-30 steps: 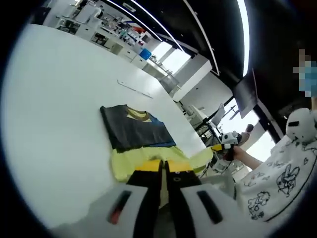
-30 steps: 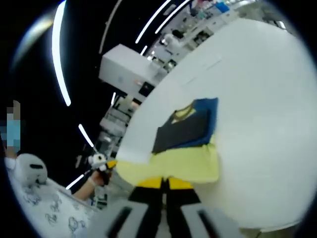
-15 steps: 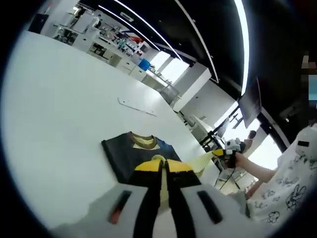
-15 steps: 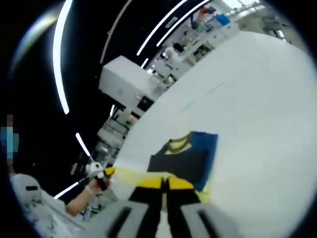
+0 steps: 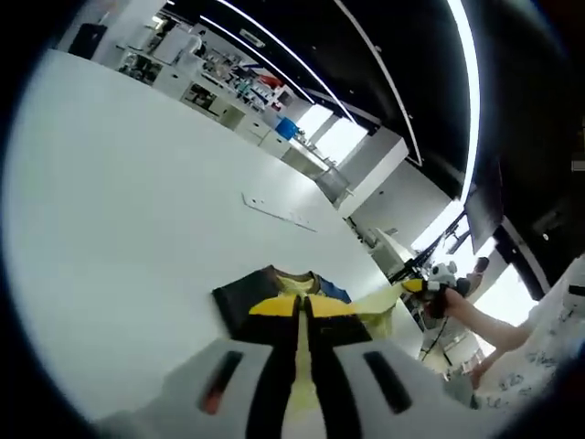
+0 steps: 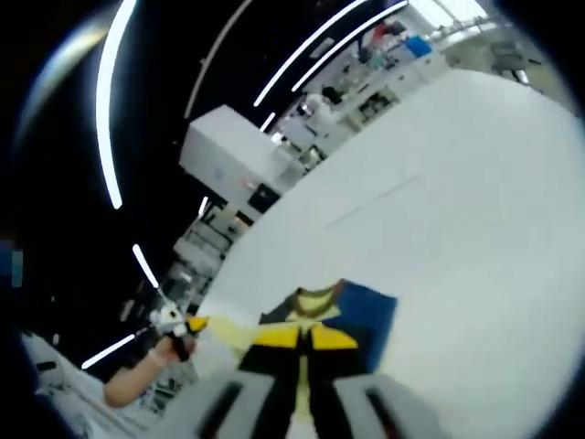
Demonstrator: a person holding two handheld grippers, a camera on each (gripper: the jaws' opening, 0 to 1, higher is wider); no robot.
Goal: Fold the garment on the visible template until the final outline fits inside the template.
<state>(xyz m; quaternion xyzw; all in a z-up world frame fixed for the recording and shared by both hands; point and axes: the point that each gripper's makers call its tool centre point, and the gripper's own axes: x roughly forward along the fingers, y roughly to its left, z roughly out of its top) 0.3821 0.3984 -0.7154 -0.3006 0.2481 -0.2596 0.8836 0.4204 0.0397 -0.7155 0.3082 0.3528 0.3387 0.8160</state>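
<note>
A yellow garment with a dark and blue upper part lies on the white table (image 5: 137,210). In the left gripper view its dark panel (image 5: 239,302) and collar (image 5: 293,282) peek out above my left gripper (image 5: 299,307), which is shut on the yellow hem (image 5: 297,375). The hem stretches right to my right gripper (image 5: 428,287), held in a hand. In the right gripper view my right gripper (image 6: 302,337) is shut on the same yellow hem (image 6: 300,398), above the blue panel (image 6: 370,316) and collar (image 6: 315,299). My left gripper (image 6: 189,324) holds the hem's other end.
A thin template line (image 5: 279,210) is marked on the table beyond the garment, also seen as a faint line (image 6: 366,206) in the right gripper view. Shelves and benches (image 5: 228,78) stand past the far table edge. A person's printed sleeve (image 5: 558,329) is at the right.
Both grippers have carried the lifted yellow hem forward over the garment toward the collar. The yellow lower part that lay spread a second ago is now largely covered or folded over.
</note>
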